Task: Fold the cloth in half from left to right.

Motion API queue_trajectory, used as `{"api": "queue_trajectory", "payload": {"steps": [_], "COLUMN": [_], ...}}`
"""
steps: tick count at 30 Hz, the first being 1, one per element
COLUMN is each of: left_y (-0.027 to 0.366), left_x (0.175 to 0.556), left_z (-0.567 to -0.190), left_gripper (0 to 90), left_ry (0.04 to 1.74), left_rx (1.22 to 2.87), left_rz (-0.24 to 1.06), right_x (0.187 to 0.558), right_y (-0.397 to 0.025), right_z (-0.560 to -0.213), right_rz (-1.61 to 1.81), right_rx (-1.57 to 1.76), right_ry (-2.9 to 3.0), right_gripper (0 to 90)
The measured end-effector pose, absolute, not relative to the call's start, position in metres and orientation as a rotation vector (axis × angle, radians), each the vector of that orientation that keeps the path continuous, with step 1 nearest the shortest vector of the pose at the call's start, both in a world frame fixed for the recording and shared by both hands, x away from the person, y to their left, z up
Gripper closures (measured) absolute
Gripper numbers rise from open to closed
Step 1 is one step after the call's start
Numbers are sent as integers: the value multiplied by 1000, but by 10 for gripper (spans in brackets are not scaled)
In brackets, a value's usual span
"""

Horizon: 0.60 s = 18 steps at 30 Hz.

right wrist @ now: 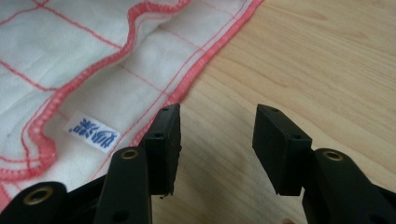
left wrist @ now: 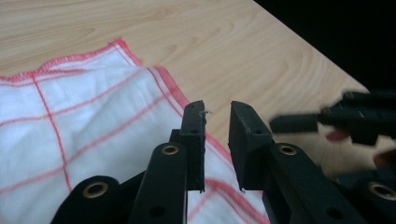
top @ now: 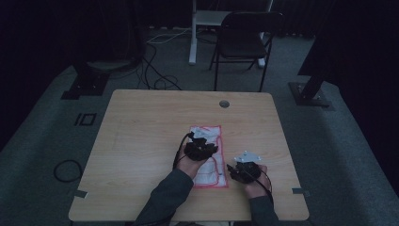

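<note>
**Inspector:** Location of the item in hand?

**Assistant:** A white cotton cloth with red grid lines and a red stitched hem (top: 207,157) lies on the light wooden table (top: 141,141), right of the middle on the person's side. It is folded into a narrow strip running away from the person. In the right gripper view a small white label with blue print (right wrist: 92,133) sits on it, near a hem that lies in a wavy fold.

**Inspector:** Left claw?

**Assistant:** The left claw (left wrist: 217,135) hangs over the cloth's right-hand hem. Its jaws stand a narrow gap apart with nothing between them: released. I cannot tell whether the tips touch the fabric.

**Inspector:** Right claw?

**Assistant:** The right claw (right wrist: 217,144) is over bare wood just beside the cloth's edge, jaws wide apart, gripping nothing. From the high view it sits right of the cloth, near the strip's closer end.

**Inspector:** Surroundings?

**Assistant:** A black folding chair (top: 244,40) stands beyond the table's far side, and black cables (top: 155,70) trail over the grey floor.
</note>
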State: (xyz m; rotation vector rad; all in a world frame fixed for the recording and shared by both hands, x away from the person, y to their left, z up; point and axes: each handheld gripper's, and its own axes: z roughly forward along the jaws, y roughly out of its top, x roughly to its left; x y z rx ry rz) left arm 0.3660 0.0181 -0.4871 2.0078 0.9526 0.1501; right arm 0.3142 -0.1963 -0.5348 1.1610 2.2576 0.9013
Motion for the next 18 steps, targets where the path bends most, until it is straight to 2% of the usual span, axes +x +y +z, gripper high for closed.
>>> {"api": "queue_trajectory", "payload": {"steps": [5,12,18], "left_y": [21,17,8], "left_x": [342,320,308], "left_z": [-492,-508,-519], "left_gripper": [748,726,682], "left_ry": [920,896,890], "left_rx": [2023,2070,2092], "left_rz": [151,125,120], "right_x": [322,342,366], "right_y": [-192,-190,-188], "right_z": [-531,-521,-517], "right_rz": [907,959,989], "right_rx": [1162,1181,1221], "right_ry": [2229,2200,2182], "right_gripper": [553,662,644]}}
